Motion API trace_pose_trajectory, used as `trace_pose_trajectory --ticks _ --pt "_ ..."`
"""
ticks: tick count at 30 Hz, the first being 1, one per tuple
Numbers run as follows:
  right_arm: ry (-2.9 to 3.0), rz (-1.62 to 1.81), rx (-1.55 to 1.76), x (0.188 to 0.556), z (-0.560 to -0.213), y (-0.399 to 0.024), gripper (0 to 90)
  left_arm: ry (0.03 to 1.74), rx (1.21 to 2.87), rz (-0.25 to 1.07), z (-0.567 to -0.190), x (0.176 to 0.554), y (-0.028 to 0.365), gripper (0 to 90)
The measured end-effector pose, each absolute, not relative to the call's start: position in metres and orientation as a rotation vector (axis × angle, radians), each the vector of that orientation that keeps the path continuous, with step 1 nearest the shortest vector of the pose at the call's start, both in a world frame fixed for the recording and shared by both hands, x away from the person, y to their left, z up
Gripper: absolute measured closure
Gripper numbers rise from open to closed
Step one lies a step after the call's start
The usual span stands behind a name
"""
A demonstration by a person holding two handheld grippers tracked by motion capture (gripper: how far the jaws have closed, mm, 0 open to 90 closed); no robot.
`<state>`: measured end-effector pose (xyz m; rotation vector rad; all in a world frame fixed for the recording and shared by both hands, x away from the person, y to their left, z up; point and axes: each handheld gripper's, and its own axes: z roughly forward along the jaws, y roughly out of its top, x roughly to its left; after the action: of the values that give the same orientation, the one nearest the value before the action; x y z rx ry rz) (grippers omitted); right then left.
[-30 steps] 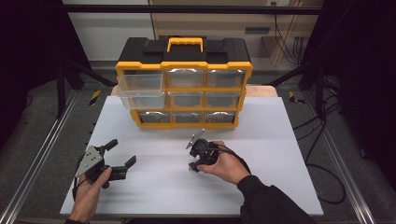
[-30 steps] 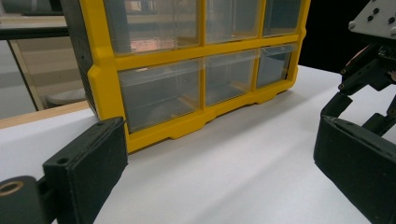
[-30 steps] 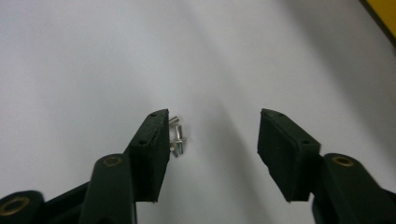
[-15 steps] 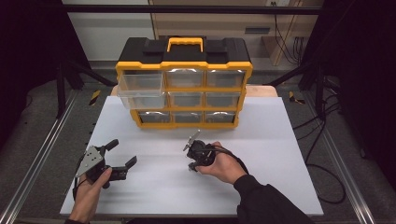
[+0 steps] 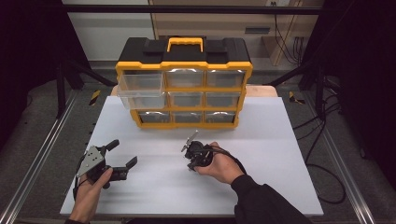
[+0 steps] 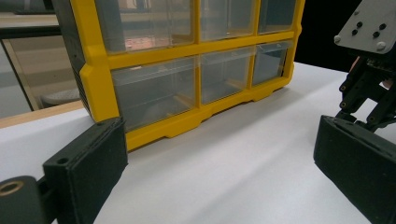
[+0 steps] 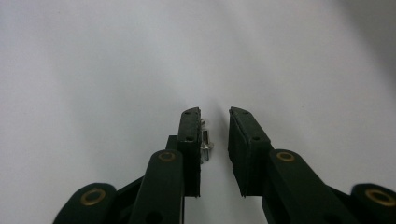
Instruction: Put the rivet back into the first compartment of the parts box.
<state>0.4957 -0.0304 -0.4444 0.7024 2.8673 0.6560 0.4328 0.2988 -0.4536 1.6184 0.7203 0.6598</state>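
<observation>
My right gripper (image 5: 192,161) points down at the white table (image 5: 280,140), held in a hand near the middle. In the right gripper view its jaws (image 7: 215,114) stand a narrow gap apart and have just been closing. Small silver screws (image 7: 206,144) lie between them, against the left pad (image 7: 189,144), with a gap to the other pad. My left gripper (image 5: 122,152) rests near the front left with its jaws wide open (image 6: 219,135) and nothing between them.
A yellow and black drawer organizer (image 5: 184,63) stands at the back of the table, its clear top-left drawer (image 5: 140,88) pulled out. The left gripper view faces its lower drawers (image 6: 154,88) and shows the right gripper's grey plate (image 6: 369,23) at the right.
The right gripper's jaws have drawn closer together above the table. The left hand and its gripper have stayed where they were.
</observation>
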Motion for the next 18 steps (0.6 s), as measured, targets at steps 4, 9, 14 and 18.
trace_pose_trajectory --ticks 4,9,14,18 --pt "2.869 0.641 0.712 0.4969 -0.4454 -0.0304 75.5 0.721 1.621 0.658 -0.4538 0.4329 0.2987 3.0" --pt "2.866 0.641 0.717 0.4991 -0.4462 -0.0317 75.0 0.721 1.622 0.657 -0.4539 0.4328 0.2984 3.0" --pt "2.873 0.649 0.739 0.4977 -0.447 -0.0308 73.8 0.721 1.623 0.657 -0.454 0.4329 0.2983 3.0" --pt "2.873 0.642 0.75 0.497 -0.4471 -0.0311 73.3 0.721 1.623 0.657 -0.454 0.4329 0.2983 3.0"
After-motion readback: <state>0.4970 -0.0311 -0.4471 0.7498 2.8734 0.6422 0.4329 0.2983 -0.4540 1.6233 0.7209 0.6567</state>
